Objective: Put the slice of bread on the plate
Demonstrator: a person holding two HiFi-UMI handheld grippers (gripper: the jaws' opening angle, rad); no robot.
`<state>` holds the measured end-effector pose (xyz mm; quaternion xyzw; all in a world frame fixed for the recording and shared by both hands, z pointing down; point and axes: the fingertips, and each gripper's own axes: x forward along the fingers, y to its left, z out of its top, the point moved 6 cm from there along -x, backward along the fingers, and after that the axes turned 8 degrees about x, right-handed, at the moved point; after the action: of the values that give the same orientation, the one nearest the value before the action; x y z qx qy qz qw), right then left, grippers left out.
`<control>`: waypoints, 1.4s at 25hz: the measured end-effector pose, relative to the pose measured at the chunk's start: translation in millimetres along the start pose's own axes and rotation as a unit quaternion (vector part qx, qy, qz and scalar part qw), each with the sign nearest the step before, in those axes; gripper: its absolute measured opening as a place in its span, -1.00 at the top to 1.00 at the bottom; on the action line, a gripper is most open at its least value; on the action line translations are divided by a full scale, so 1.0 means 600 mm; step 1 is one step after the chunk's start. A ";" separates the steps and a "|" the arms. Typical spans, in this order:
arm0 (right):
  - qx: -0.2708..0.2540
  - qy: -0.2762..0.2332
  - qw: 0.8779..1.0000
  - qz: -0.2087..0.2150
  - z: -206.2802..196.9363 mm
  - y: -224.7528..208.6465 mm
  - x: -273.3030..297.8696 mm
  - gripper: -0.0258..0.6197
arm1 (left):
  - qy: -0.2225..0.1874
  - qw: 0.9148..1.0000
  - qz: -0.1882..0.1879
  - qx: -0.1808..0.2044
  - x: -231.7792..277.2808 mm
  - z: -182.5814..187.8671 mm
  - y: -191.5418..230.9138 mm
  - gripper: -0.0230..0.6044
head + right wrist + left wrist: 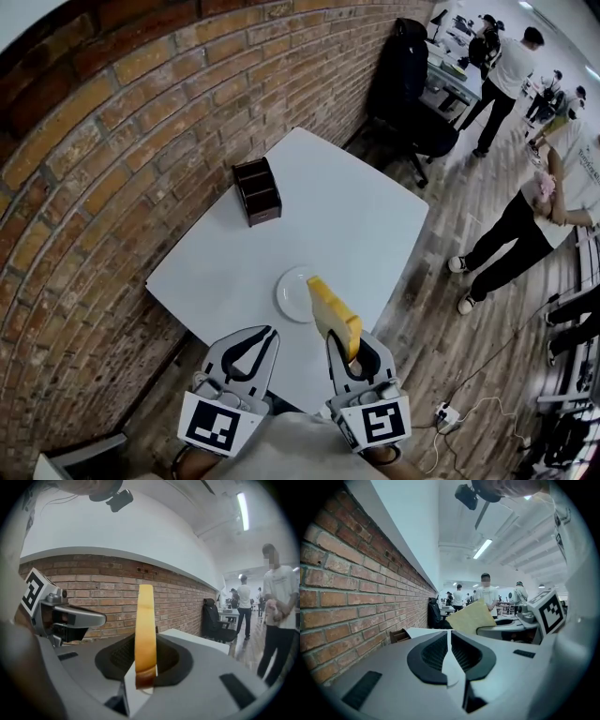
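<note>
A yellow slice of bread (pixel 332 314) stands on edge, clamped in my right gripper (pixel 349 345), which is shut on its lower crust. In the head view the slice's far end reaches over the near right rim of the small white plate (pixel 292 294) on the white table (pixel 347 211). The right gripper view shows the slice (pixel 144 634) edge-on and upright between the dark pads. My left gripper (pixel 255 345) hovers beside it at the table's near edge, with its jaws together on nothing (pixel 450 652). From the left gripper view the bread (pixel 471 617) is ahead and to the right.
A dark brown box organiser (pixel 257 191) stands on the table's far left part. A brick wall (pixel 112 141) runs along the left. A black office chair (pixel 412 84) and several people (pixel 525 220) are on the wooden floor to the right, with a power strip and cables (pixel 445 412).
</note>
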<state>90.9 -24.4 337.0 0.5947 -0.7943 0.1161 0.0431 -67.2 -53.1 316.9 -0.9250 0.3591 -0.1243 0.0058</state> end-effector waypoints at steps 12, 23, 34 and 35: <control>0.000 0.045 0.999 -0.002 -0.065 -0.025 0.059 0.63 | 0.011 1.000 0.012 -0.001 0.006 -0.005 0.011 0.83; 0.011 0.064 0.998 0.002 -0.093 -0.032 0.094 0.63 | 0.022 1.000 0.008 -0.001 0.022 -0.010 0.009 0.83; 0.023 0.083 0.996 0.006 -0.116 -0.050 0.130 0.63 | 0.053 0.998 0.006 -0.017 0.061 -0.045 0.014 0.83; 0.024 0.085 0.996 0.006 -0.119 -0.051 0.133 0.63 | 0.056 0.998 0.006 -0.018 0.065 -0.049 0.014 0.83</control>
<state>92.3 -90.1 426.4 0.5784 -0.7885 0.1860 0.0954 -51.8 -82.9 353.4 -0.9144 0.3666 -0.1694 -0.0299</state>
